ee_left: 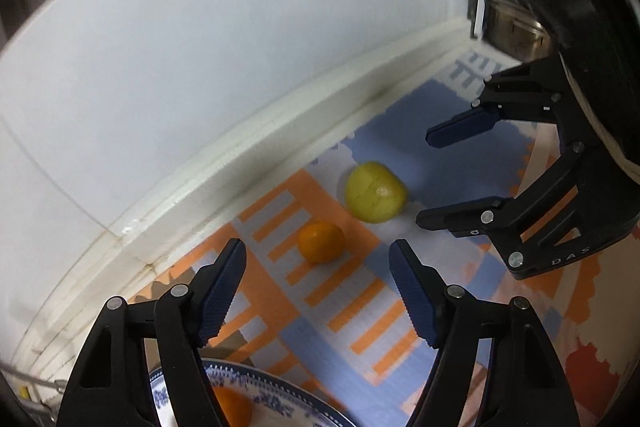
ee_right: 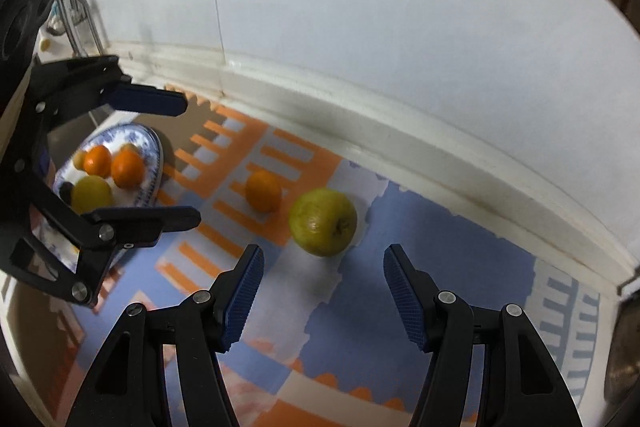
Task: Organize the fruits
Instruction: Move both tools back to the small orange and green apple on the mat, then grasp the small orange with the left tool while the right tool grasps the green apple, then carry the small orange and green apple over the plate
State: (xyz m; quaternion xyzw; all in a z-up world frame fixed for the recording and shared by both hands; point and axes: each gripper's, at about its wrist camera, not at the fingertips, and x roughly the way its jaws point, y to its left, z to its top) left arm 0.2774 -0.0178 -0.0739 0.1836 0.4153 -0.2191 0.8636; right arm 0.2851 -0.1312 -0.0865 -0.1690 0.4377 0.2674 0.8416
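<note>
Now | left tool [ee_left: 318, 267] wide, empty, before orange [ee_left: 321, 242] | right tool [ee_right: 323, 273] wide, empty, before green apple [ee_right: 323, 221] | apple beside orange | plate [ee_right: 154, 155] of fruit left of orange

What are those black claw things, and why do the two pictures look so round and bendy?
Each claw is a grabbing tool that a person holds, one in each hand. A tiny camera with a bulging lens sits on each one, so the pictures come out round. One picture looks out from the left tool, the other from the right tool. Both are open and hold nothing. On the colourful foam mat lie a green apple and an orange, near each other beside the white wall. A blue-patterned plate already holds several fruits, oranges and yellow ones. The right tool points at the apple, so that may get picked up next.
</note>
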